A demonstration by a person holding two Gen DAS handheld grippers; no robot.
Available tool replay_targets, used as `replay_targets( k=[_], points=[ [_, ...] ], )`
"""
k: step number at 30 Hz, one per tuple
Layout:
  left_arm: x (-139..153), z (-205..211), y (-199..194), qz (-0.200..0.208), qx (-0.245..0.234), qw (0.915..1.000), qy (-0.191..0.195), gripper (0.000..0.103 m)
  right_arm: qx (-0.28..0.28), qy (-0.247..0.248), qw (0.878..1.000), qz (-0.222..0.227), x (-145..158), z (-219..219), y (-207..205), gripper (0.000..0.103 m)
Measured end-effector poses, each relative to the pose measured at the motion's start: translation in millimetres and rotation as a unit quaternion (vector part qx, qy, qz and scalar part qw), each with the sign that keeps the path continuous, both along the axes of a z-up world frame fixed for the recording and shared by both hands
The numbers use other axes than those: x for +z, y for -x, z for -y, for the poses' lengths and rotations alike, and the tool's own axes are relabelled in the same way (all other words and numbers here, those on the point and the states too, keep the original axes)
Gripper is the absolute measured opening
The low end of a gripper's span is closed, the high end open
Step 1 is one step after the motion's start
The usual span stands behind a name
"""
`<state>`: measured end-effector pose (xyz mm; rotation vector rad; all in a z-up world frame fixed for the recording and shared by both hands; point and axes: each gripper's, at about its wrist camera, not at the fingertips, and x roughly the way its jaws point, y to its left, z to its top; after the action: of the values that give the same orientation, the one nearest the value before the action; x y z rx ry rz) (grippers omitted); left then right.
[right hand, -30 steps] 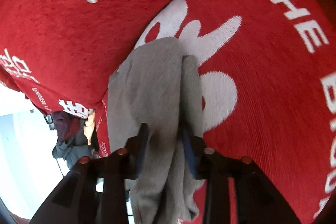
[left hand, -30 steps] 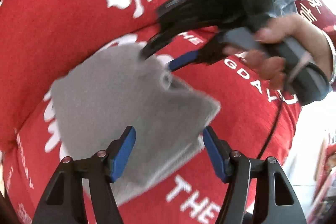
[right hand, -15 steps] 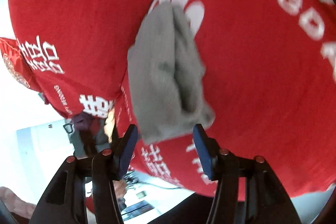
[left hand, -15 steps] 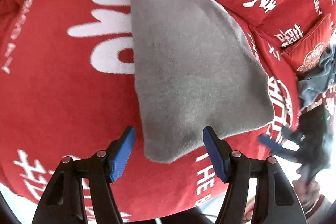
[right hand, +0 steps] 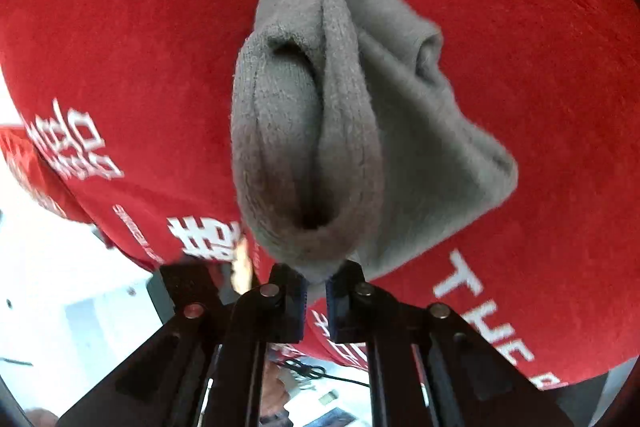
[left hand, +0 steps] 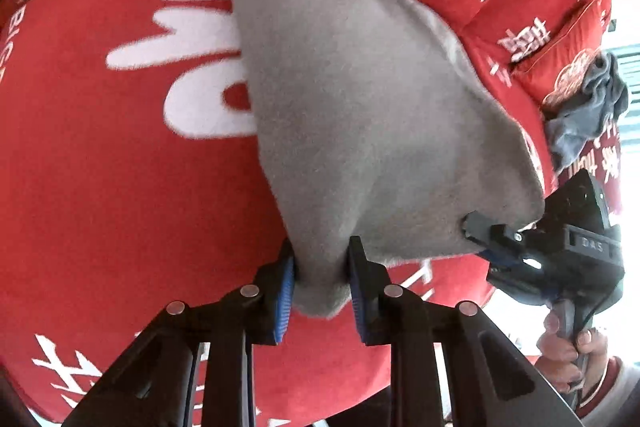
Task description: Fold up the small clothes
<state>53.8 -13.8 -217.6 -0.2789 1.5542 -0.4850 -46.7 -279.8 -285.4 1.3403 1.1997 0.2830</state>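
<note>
Fuzzy grey knit garment (left hand: 360, 115), folded, soft-edged

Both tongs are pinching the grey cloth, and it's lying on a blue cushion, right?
Not quite. The cushion is red with white writing, not blue; the left wrist view shows it plainly. The rest holds: the left tongs and the right tongs each pinch an edge of the grey cloth.

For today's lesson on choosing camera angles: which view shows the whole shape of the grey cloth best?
The left wrist view: the grey cloth spreads broadly over the red cover, with both grippers at its near edge. The right wrist view shows only bunched folds of it, close up.
</note>
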Motion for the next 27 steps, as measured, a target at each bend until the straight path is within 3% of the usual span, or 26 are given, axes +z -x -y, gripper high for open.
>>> replay_targets(
  k=[3, 5, 6, 7, 8, 9, 11, 14, 17, 19, 21, 22, 23, 27],
  points=[
    [-8, -2, 3, -0.004, 0.008, 1.0, -0.001, 0.026, 0.0, 0.035, 0.999, -0.034, -24, 3, 7, 0.008],
    [-4, -1, 6, 0.004, 0.014, 0.9998, -0.011, 0.029, -0.003, 0.025, 0.998, -0.049, -38, 4, 12, 0.008],
    [-2, -1, 7, 0.006, 0.015, 0.9996, -0.023, 0.044, 0.0, 0.025, 0.998, -0.052, -38, 4, 14, 0.009],
    [2, -1, 9, 0.009, 0.016, 0.9984, -0.054, 0.054, 0.009, 0.036, 0.998, -0.057, -35, 4, 16, 0.014],
    [6, -3, 11, 0.017, 0.016, 0.997, -0.074, 0.062, 0.027, 0.059, 0.995, -0.07, -30, 6, 18, 0.032],
    [10, -4, 12, 0.025, 0.014, 0.9962, -0.082, 0.062, 0.048, 0.081, 0.992, -0.079, -23, 6, 23, 0.041],
    [19, -7, 14, 0.034, 0.013, 0.9958, -0.084, 0.062, 0.064, 0.102, 0.99, -0.068, -6, 7, 28, 0.041],
    [30, -12, 15, 0.048, 0.017, 0.9943, -0.093, 0.066, 0.076, 0.162, 0.984, -0.005, 42, 12, 29, 0.041],
    [36, -13, 15, 0.061, 0.017, 0.9916, -0.113, 0.067, 0.087, 0.251, 0.963, 0.039, 78, 15, 4, 0.041],
    [38, -13, 16, 0.067, 0.011, 0.9892, -0.13, 0.067, 0.092, 0.308, 0.946, 0.047, 86, 15, -19, 0.041],
    [41, -14, 19, 0.073, 0.007, 0.9879, -0.137, 0.067, 0.1, 0.331, 0.937, 0.044, 83, 7, -38, 0.037],
    [41, -14, 20, 0.076, 0.006, 0.9877, -0.137, 0.067, 0.098, 0.333, 0.937, 0.039, 78, 7, -43, 0.03],
    [43, -16, 22, 0.079, 0.006, 0.9874, -0.137, 0.067, 0.092, 0.328, 0.94, 0.028, 69, 6, -47, 0.012],
    [43, -23, 27, 0.078, 0.001, 0.9857, -0.149, 0.067, 0.006, 0.254, 0.966, -0.043, 23, 40, -22, 0.011]
  ],
)
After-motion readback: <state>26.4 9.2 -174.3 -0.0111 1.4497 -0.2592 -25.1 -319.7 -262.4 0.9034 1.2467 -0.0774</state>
